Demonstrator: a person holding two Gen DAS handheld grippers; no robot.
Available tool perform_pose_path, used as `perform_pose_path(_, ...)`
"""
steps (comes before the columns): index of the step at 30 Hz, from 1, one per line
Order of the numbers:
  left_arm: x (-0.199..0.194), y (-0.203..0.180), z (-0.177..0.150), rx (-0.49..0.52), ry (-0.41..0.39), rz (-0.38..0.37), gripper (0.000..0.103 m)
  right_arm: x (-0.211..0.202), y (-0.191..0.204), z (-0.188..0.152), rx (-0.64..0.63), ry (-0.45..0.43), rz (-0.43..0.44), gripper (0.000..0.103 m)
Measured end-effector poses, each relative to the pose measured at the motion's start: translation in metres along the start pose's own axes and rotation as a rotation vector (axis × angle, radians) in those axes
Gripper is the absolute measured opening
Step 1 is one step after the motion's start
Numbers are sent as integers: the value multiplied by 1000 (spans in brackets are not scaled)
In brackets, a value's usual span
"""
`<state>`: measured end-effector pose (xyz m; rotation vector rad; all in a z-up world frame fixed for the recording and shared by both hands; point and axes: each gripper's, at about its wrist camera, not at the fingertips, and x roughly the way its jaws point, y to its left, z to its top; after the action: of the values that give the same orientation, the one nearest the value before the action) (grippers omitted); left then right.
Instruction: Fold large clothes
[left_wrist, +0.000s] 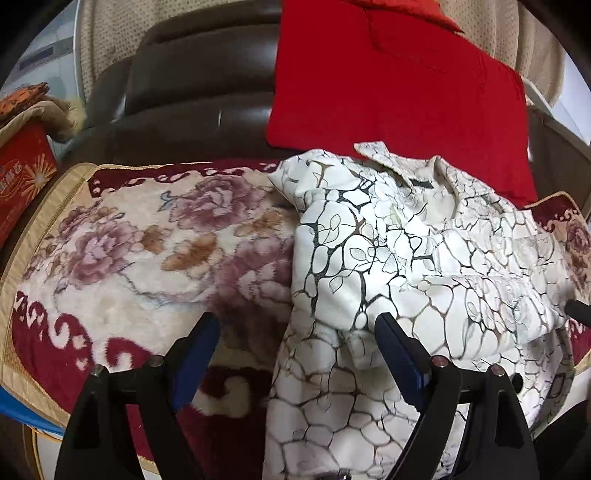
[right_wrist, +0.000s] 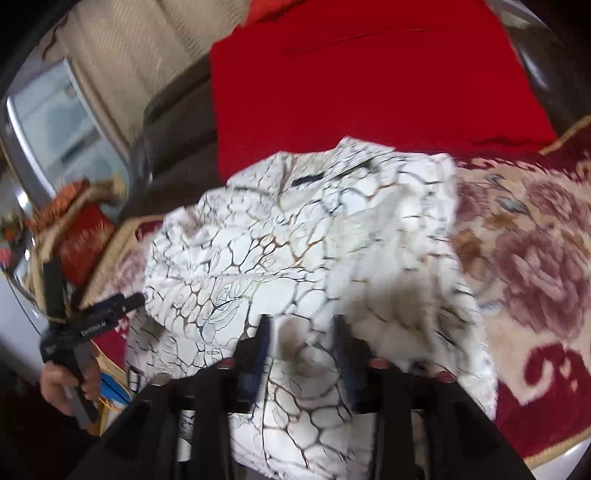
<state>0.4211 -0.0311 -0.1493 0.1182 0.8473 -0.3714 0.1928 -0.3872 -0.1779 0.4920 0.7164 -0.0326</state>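
A white garment (left_wrist: 406, 258) printed with black and brown crackle lines lies bunched on a floral blanket (left_wrist: 129, 258), its collar toward the sofa back. My left gripper (left_wrist: 295, 323) stands open and wide at the garment's left edge, its right finger over the cloth and its left finger over the blanket. In the right wrist view, which is blurred, the garment (right_wrist: 295, 240) fills the middle. My right gripper (right_wrist: 302, 325) hovers over its near part with the jaws apart and cloth showing in the gap. A hand (right_wrist: 70, 380) holds the left gripper (right_wrist: 110, 306) at the garment's left side.
A red cushion (left_wrist: 388, 81) leans on the dark brown sofa back (left_wrist: 195, 92) right behind the garment. A red box (left_wrist: 22, 177) and an orange patterned cloth sit at the far left. Beige lace covers the top of the sofa. The blanket's gold edge (left_wrist: 11, 295) runs along the seat front.
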Motion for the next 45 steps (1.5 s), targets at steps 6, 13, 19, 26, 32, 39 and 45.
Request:
perform_pose_path(6, -33, 13, -27, -33, -26, -14, 87, -44, -19, -27, 36, -41, -37, 79)
perform_pose_path(13, -53, 26, -76, -31, 15, 20, 87, -61, -27, -64, 9, 16, -79, 79)
perform_pose_path(19, -53, 33, -115, -34, 129, 38, 87, -59, -21, -87, -3, 96, -91, 79)
perform_pose_path(26, -32, 41, -143, -41, 268, 39, 87, -44, -26, -126, 38, 227, -127, 79)
perform_pose_path(32, -10, 46, -163, -12, 316, -28, 77, -32, -41, -151, 104, 298, -192, 79)
perform_pose_path(39, 2, 52, -186, 32, 275, -77, 58, -17, -61, -168, 186, 374, -258, 79)
perform_pose_path(45, 9, 41, -196, 76, 250, -132, 59, -7, -62, -177, 246, 397, -287, 79)
